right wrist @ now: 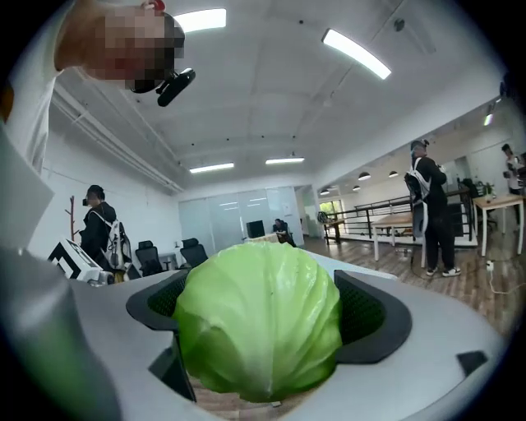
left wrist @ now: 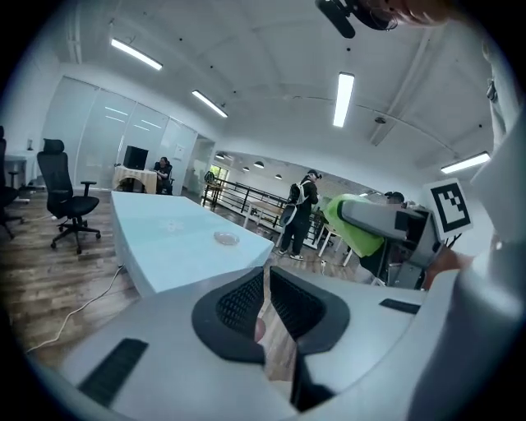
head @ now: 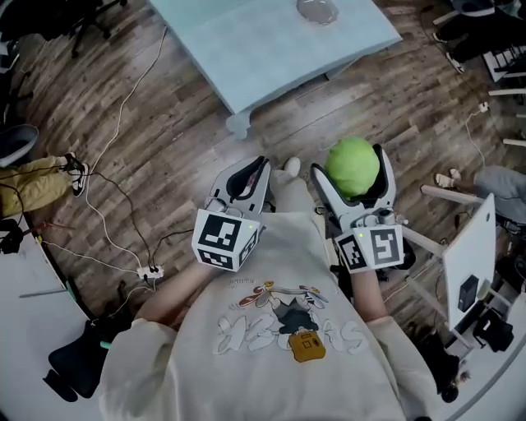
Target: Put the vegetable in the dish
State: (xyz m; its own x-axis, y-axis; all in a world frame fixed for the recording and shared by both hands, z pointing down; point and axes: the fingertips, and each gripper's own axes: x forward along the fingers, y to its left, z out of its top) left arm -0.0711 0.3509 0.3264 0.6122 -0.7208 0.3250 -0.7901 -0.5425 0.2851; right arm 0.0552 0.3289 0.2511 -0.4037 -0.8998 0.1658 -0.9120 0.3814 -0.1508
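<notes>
A round green cabbage (head: 353, 164) sits between the jaws of my right gripper (head: 351, 161), which is shut on it and held in front of the person's chest. The right gripper view shows the cabbage (right wrist: 259, 325) filling the gap, with the black pads (right wrist: 374, 312) pressed on its sides. My left gripper (head: 249, 176) hangs beside it, shut with nothing held; only a thin slit shows between its pads (left wrist: 238, 304). A small clear glass dish (head: 317, 10) stands far ahead on the light blue table (head: 246, 49); the left gripper view also shows this dish (left wrist: 226, 238).
Wooden floor lies between the person and the table. Cables and a power strip (head: 150, 270) trail across the floor at the left. A white stand (head: 472, 247) is at the right. A black office chair (left wrist: 66, 197) and standing people (left wrist: 300, 214) are farther off.
</notes>
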